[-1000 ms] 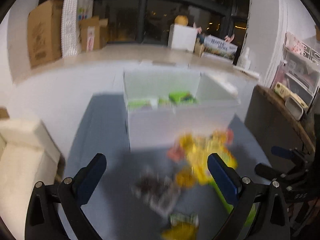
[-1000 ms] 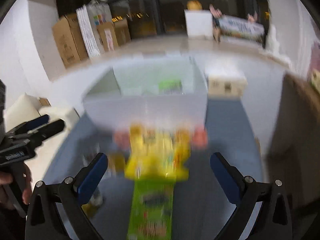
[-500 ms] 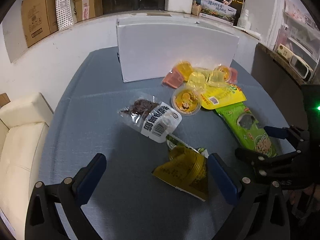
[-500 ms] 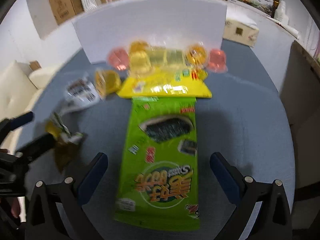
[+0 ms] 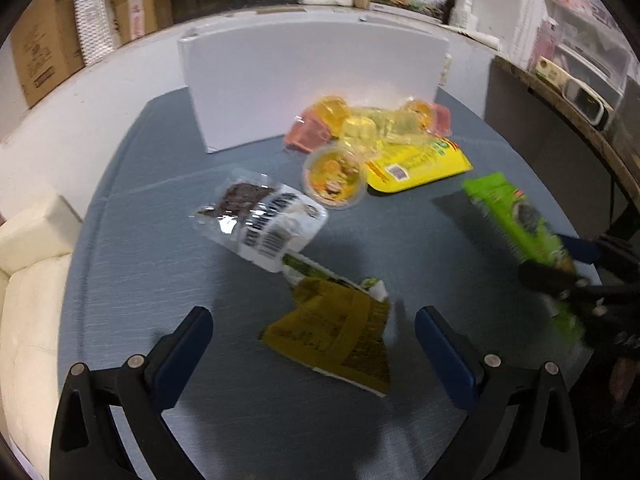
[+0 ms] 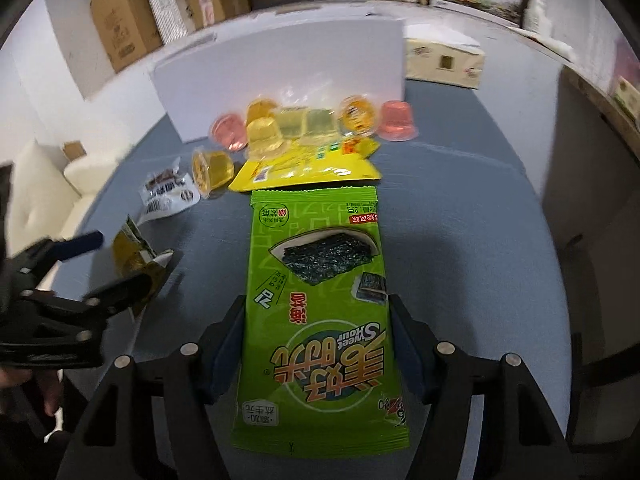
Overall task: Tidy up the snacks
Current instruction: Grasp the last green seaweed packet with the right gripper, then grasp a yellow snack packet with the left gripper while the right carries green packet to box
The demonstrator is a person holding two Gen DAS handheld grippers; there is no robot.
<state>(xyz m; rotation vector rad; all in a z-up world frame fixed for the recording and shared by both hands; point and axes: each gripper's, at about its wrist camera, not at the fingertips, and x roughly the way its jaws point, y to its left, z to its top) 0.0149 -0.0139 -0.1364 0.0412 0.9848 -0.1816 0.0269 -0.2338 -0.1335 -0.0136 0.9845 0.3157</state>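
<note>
Two grippers over blue-grey tabletop (image 5: 160,240), left gripper (image 5: 312,332) spread empty, right gripper (image 6: 316,344) clamping green seaweed packet (image 6: 320,280) (cardboard boxes (image 6: 120,20) behind).

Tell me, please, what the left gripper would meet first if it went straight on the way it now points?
Most likely the yellow snack packet lying just ahead of the open left gripper; depth is hard to judge.

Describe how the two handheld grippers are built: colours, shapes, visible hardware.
Both match: the left gripper and right gripper have black angular frames with triangular cut-outs, silver round bolt heads, and flat dark-blue pads lining the jaws. No cables or markings are visible.
</note>
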